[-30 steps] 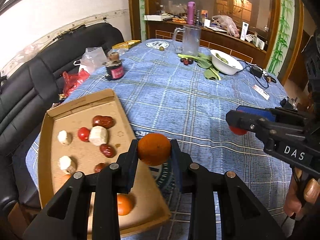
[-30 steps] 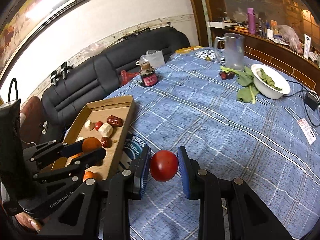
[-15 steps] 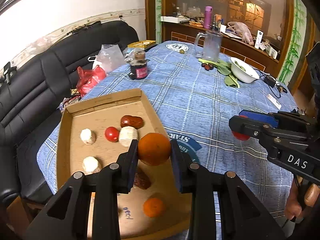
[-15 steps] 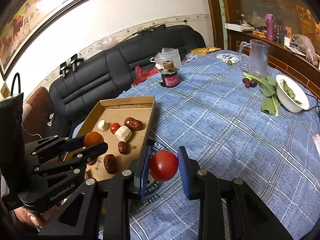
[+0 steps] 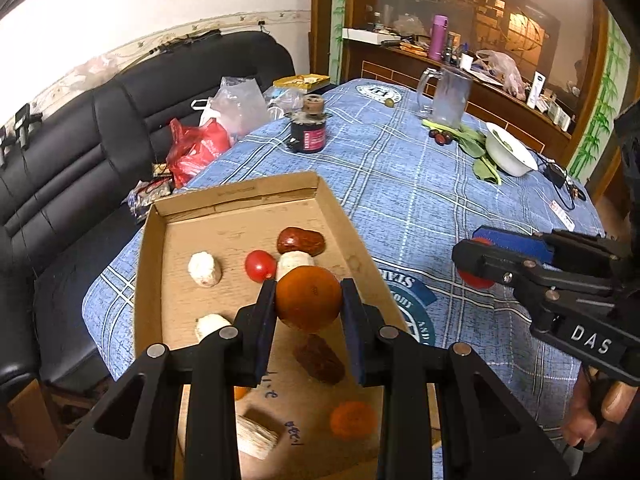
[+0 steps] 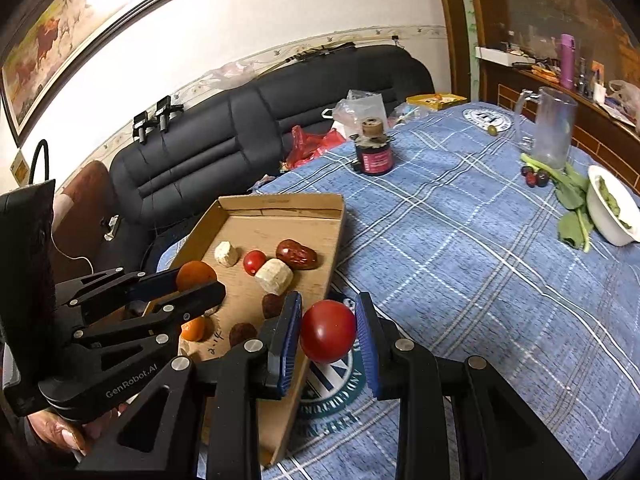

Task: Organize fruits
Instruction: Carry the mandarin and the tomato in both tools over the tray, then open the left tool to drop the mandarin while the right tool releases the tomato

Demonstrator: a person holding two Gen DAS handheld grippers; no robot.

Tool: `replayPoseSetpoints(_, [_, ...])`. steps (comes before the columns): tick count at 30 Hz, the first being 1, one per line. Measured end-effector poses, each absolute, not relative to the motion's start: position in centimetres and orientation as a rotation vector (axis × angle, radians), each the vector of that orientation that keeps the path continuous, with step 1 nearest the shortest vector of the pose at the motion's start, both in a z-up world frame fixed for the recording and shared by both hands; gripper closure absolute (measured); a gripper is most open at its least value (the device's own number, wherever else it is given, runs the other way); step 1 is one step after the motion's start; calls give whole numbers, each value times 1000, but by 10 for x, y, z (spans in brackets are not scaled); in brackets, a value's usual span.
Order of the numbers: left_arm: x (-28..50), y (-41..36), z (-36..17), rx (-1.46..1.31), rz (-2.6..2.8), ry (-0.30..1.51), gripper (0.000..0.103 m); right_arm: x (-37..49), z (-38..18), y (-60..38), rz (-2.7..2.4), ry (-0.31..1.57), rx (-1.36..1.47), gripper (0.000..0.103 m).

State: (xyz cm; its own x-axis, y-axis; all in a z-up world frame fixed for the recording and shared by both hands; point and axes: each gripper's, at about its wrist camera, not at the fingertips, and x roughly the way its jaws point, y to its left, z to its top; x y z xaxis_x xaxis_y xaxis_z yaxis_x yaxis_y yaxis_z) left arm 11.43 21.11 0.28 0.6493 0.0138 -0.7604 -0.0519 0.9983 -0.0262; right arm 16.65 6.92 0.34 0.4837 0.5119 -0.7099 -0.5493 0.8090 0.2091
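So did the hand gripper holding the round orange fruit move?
Yes. The left gripper carried the round orange fruit from beside the cardboard tray's right edge to over its floor.

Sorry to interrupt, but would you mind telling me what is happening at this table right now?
A person is sorting fruit with two handheld grippers. The left gripper holds an orange in the air above the cardboard tray, which already contains a cherry tomato, red dates and pale chunks. The right gripper holds a red tomato just beside the tray's edge, over the blue checked tablecloth.
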Motion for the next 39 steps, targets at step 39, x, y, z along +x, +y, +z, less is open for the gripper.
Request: replayPoseSetpoints(39, [226, 315, -59, -118, 179, 1083, 74, 303, -78, 215, 733, 1082, -169, 75])
